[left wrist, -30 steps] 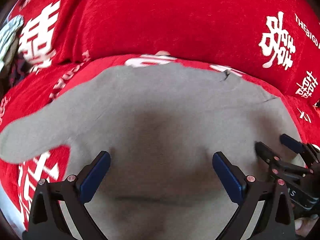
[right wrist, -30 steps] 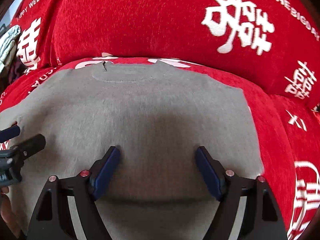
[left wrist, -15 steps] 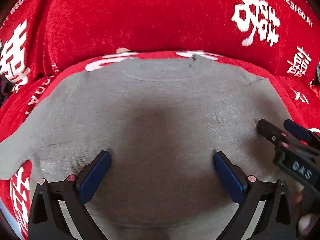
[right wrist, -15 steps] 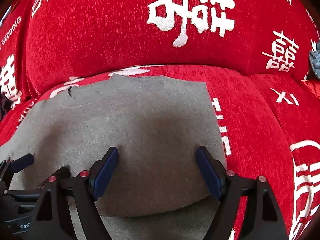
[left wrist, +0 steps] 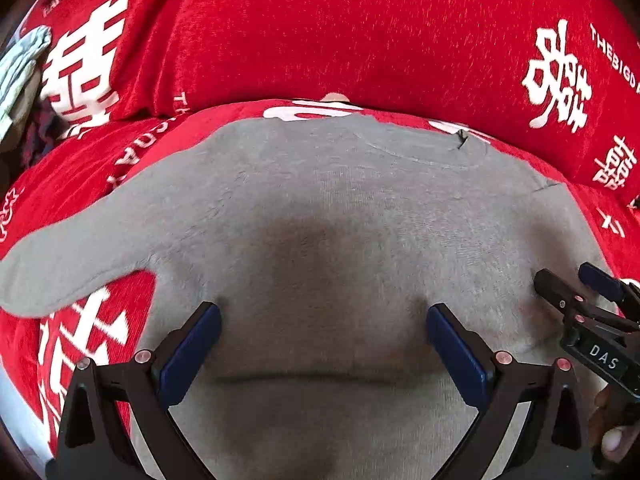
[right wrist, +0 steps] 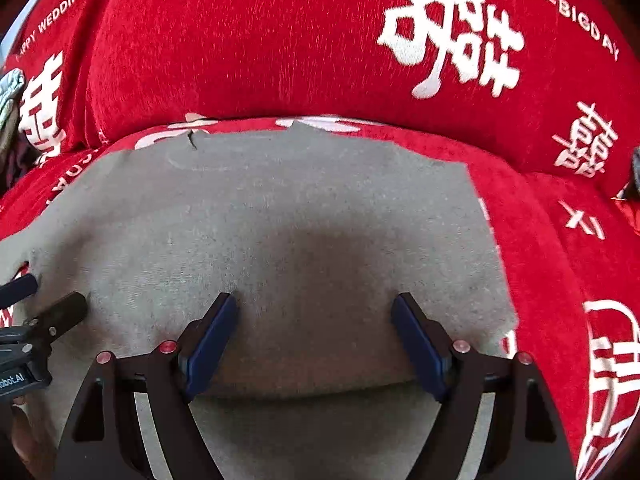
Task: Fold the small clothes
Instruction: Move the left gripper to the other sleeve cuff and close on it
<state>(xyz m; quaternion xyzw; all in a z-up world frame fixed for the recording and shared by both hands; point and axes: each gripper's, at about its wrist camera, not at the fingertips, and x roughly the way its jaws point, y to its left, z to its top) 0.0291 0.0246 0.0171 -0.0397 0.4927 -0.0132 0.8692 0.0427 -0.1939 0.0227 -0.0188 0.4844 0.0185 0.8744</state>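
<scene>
the left gripper [left wrist: 323,330] hangs with its jaws spread wide, blue pads [left wrist: 191,354] apart and nothing caught between them, only the grey top [left wrist: 340,208] lying below. the right gripper [right wrist: 314,326] is the same: jaws wide, empty, poised over the right half of that top. the garment lies flat on a red sofa cover [right wrist: 560,248] printed with white characters, neckline [right wrist: 192,148] toward the backrest, one sleeve [left wrist: 76,256] stretched out to the left, the right side ending in a straight edge. a fold line crosses the cloth just below the pads. whether the fingertips touch the fabric is hard to tell. a pale bundle [left wrist: 20,68] sits at the far left edge, perhaps more clothing.
</scene>
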